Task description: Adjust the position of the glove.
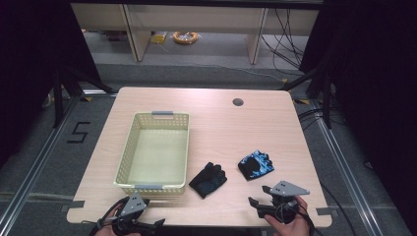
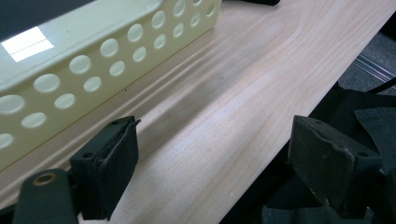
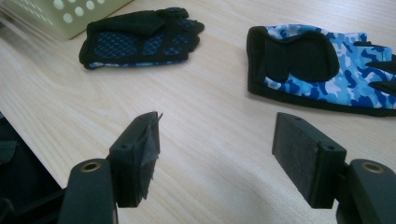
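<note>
Your work surface is a light wooden rectangular table [image 1: 216,118] with rounded corners and a small round cable hole [image 1: 238,102] near its far edge. On its left half stands the largest item, a pale yellow perforated plastic basket [image 1: 129,147] with grey handle clips at both short ends; it sits upright and its interior holds nothing. In the left gripper view its holed side wall [image 2: 88,70] runs just beside your left tool. To the right of the basket, near its front corner but apart from it, lies a black fingerless glove with a blue dotted palm [image 1: 208,179], flat on the wood. Further right, near it but not touching, lies a blue camouflage fingerless glove with black palm padding [image 1: 255,164], also flat. Your right gripper [image 1: 263,196] sits at the near edge just in front of the camouflage glove, jaws spread apart with bare tabletop between the pads [image 3: 306,154]; both gloves lie ahead of it, untouched. Your left gripper [image 1: 147,223] rests at the near edge below the basket's front wall, jaws likewise spread wide, gripping nothing.
</note>
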The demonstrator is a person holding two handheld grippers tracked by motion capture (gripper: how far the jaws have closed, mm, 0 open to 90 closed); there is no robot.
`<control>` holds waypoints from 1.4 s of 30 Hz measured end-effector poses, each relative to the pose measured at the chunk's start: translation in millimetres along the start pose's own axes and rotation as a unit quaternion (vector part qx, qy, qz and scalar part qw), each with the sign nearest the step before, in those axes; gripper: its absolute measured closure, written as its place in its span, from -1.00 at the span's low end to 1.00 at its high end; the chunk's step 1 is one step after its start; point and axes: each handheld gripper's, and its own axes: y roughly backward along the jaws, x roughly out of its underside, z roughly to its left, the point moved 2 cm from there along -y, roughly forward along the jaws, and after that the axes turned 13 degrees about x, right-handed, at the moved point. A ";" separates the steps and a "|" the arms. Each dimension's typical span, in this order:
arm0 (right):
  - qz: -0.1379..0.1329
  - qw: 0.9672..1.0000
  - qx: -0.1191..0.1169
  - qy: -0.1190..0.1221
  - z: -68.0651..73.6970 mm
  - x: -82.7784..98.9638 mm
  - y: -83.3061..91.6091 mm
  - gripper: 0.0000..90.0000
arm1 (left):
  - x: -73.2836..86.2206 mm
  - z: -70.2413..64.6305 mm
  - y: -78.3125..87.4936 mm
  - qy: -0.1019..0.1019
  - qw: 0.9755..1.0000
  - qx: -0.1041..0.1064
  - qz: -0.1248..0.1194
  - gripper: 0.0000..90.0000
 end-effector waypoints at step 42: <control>-0.010 0.990 -0.057 0.127 49.5 -90.3 -77.1 0.27 | 0.5 2.5 -0.1 0.022 1.000 -0.002 -0.010 -0.65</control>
